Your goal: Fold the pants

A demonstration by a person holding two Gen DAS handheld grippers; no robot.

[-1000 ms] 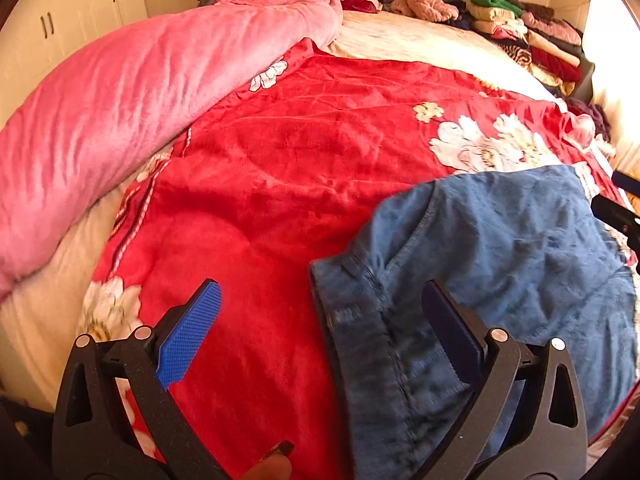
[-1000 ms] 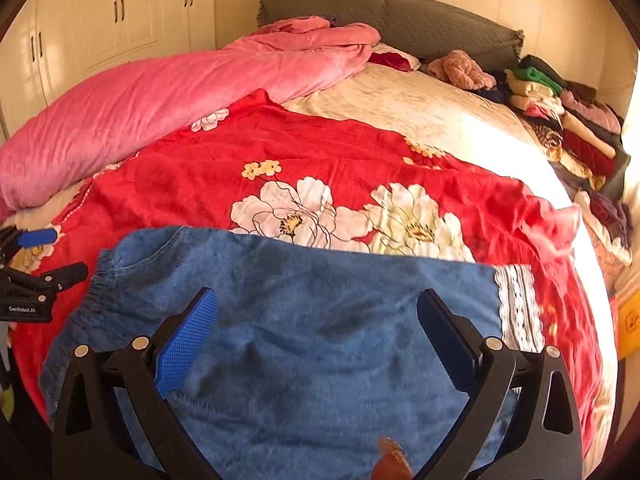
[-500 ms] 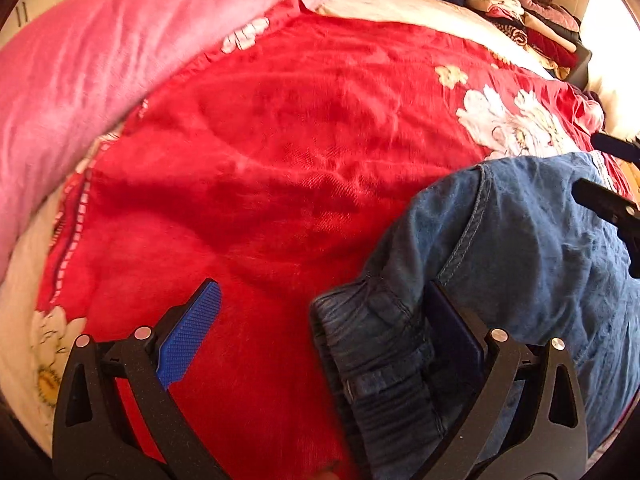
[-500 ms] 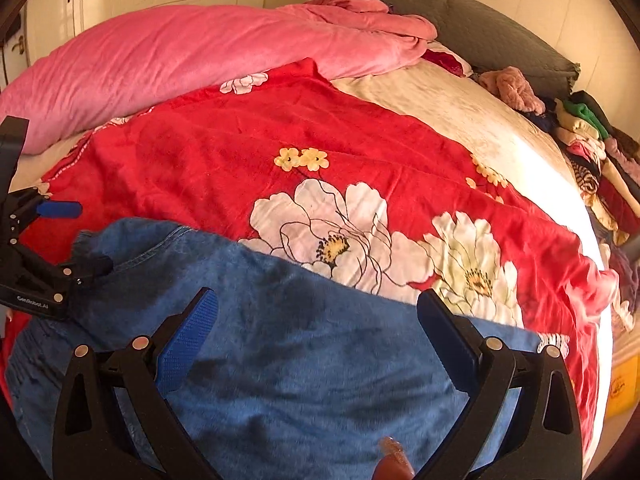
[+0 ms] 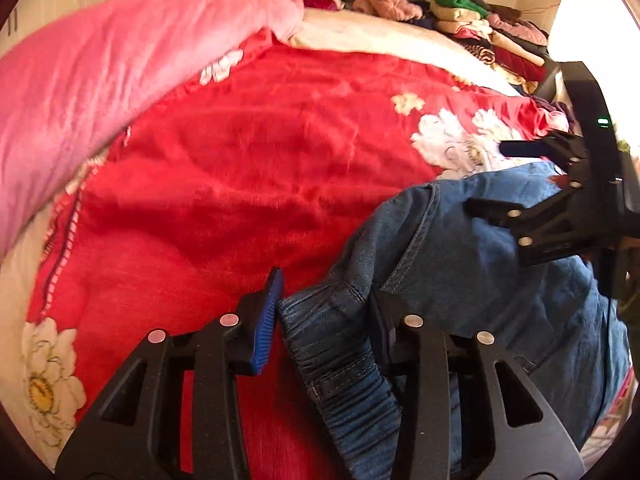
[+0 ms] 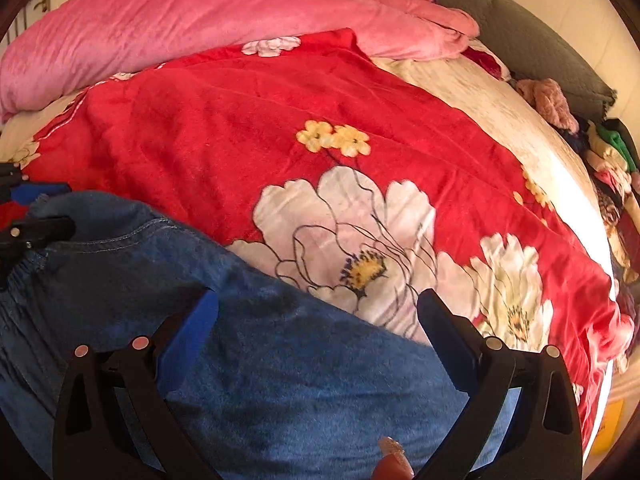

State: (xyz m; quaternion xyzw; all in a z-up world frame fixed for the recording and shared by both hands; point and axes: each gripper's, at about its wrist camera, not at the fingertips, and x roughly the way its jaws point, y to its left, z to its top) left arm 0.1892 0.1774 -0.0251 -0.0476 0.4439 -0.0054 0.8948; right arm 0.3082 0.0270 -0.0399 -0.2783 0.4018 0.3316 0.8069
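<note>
Blue denim pants (image 5: 500,280) spread over the near part of the red floral blanket (image 5: 248,168), waistband end bunched up at the left claw (image 5: 324,312). Left claw partly closed around the gathered elastic waistband: blue-padded finger (image 5: 268,320) just beside the band's outer edge with a sliver of red blanket showing between, the other finger pressed against the denim on the band's far side. Not yet fully clamped, so no firm grip visible.

Right claw (image 6: 318,320) spread wide over the pants (image 6: 280,380), fingers well apart, holding nothing; denim filling the space under and between both fingers, the upper fold edge running diagonally just past the fingertips, beside the big white flower (image 6: 348,240) on the blanket (image 6: 224,132). Right claw also visible from the left wrist view, hovering above the denim to the right of the waistband.

Pink quilt (image 6: 180,24) heaped along the blanket's far edge; stacked clothes (image 5: 488,36) beyond the blanket's far right corner.
</note>
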